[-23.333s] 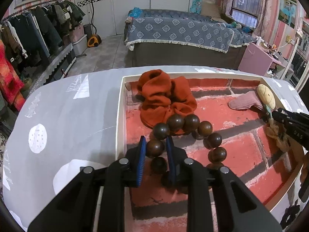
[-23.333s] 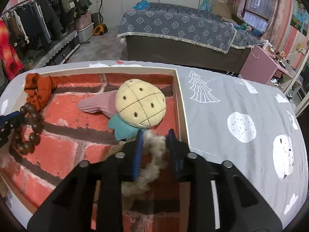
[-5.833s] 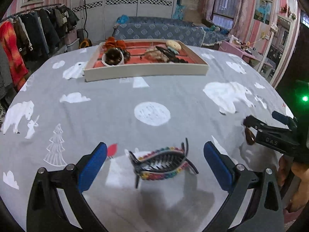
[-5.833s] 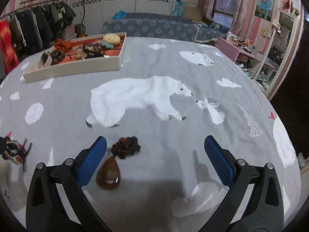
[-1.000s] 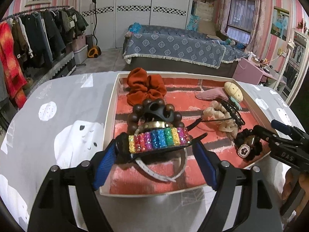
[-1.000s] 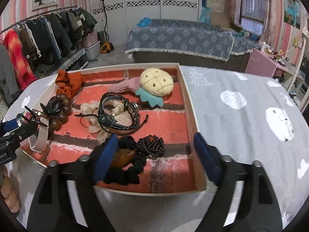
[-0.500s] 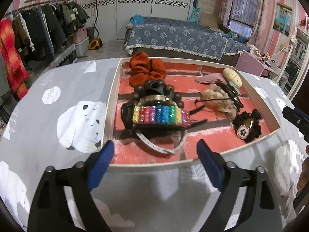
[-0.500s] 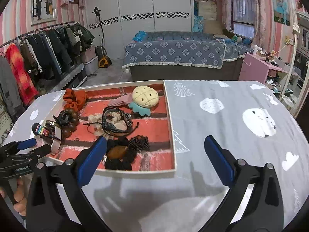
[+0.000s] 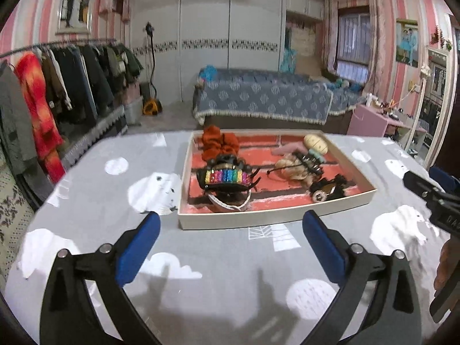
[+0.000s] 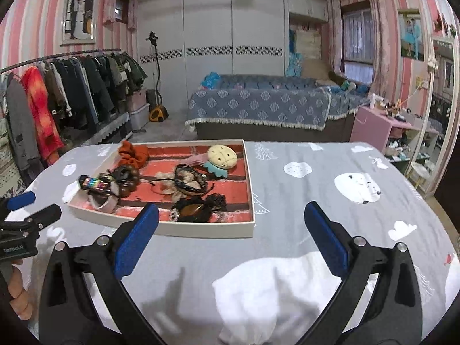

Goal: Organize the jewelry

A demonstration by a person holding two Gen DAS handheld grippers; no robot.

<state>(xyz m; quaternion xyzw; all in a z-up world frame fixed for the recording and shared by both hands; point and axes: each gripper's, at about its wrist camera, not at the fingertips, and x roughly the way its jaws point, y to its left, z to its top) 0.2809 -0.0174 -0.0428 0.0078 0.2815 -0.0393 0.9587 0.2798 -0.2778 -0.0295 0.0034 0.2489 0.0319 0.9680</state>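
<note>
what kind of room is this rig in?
Almost certainly a home bedroom: a bed with a blue patterned cover, an open clothes rack full of hanging coats and white built-in wardrobe doors sit behind the cloth-covered table holding the jewelry tray.

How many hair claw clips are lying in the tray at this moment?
2 can be seen. The rainbow claw clip lies at the tray's left front, on top of a white bangle. A black claw clip sits just behind it. Others may be hidden in the pile.

Both tongs (image 9: 230,241) (image 10: 230,233) have drawn back from the tray (image 9: 276,218).
</note>
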